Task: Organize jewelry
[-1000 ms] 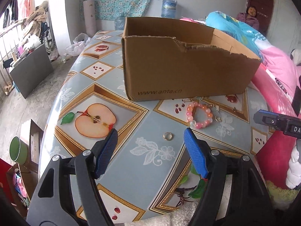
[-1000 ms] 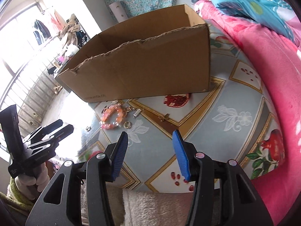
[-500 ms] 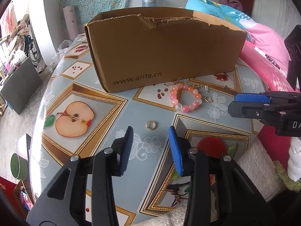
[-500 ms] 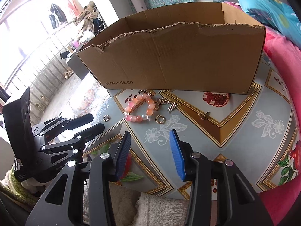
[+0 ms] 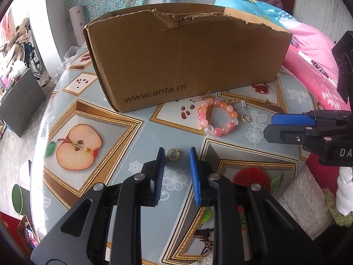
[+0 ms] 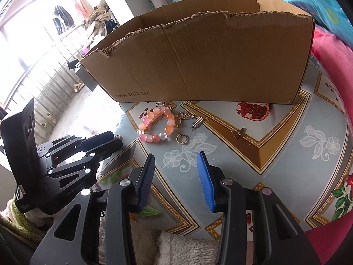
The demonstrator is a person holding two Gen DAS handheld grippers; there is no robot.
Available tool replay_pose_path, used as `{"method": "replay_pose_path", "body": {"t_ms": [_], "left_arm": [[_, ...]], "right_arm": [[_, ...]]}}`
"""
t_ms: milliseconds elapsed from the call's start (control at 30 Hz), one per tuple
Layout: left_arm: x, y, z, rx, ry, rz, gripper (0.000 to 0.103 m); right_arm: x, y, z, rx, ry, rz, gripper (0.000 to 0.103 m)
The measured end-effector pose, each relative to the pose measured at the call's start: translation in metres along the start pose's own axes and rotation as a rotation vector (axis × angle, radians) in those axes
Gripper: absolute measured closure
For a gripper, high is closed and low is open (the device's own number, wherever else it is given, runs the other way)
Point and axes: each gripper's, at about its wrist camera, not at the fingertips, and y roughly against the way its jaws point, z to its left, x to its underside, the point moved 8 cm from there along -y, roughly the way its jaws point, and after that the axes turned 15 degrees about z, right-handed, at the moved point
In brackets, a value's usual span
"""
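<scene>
A pink bead bracelet (image 5: 217, 119) lies on the table in front of the cardboard box (image 5: 187, 61); it also shows in the right wrist view (image 6: 155, 124). A gold ring (image 5: 173, 154) lies right between the tips of my left gripper (image 5: 177, 154), which is open and narrowed around it. A second gold ring (image 5: 245, 118) (image 6: 182, 138), small silver charms (image 6: 197, 122) and a butterfly charm (image 6: 238, 133) lie by the bracelet. My right gripper (image 6: 176, 161) is open and empty, hovering in front of the jewelry.
The table (image 5: 136, 132) has a fruit-pattern cover. The box (image 6: 198, 59) stands open-topped across its back. Pink bedding (image 5: 313, 50) lies to the right. A white towel (image 6: 185, 249) hangs at the front edge. A green cup (image 5: 18, 198) sits below left.
My left gripper moved forward to the gold ring and its jaws narrowed around it. My right gripper swung left toward the jewelry and came closer.
</scene>
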Motion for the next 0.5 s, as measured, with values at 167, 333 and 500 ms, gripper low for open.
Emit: {"method": "replay_pose_path", "body": {"t_ms": [167, 333, 500], "left_arm": [[-0.0029, -0.0012, 0.0009, -0.009, -0.002, -0.003, 0.088], [-0.0052, -0.0020, -0.0004, -0.016, -0.007, -0.003, 0.088], [-0.0059, -0.0016, -0.0014, -0.021, -0.007, -0.006, 0.090]], "right_arm": [[-0.0020, -0.0012, -0.0011, -0.002, -0.006, 0.001, 0.064], [-0.0006, -0.0013, -0.0012, -0.001, -0.010, 0.002, 0.064], [0.0006, 0.0027, -0.0010, 0.009, -0.009, -0.007, 0.064]]}}
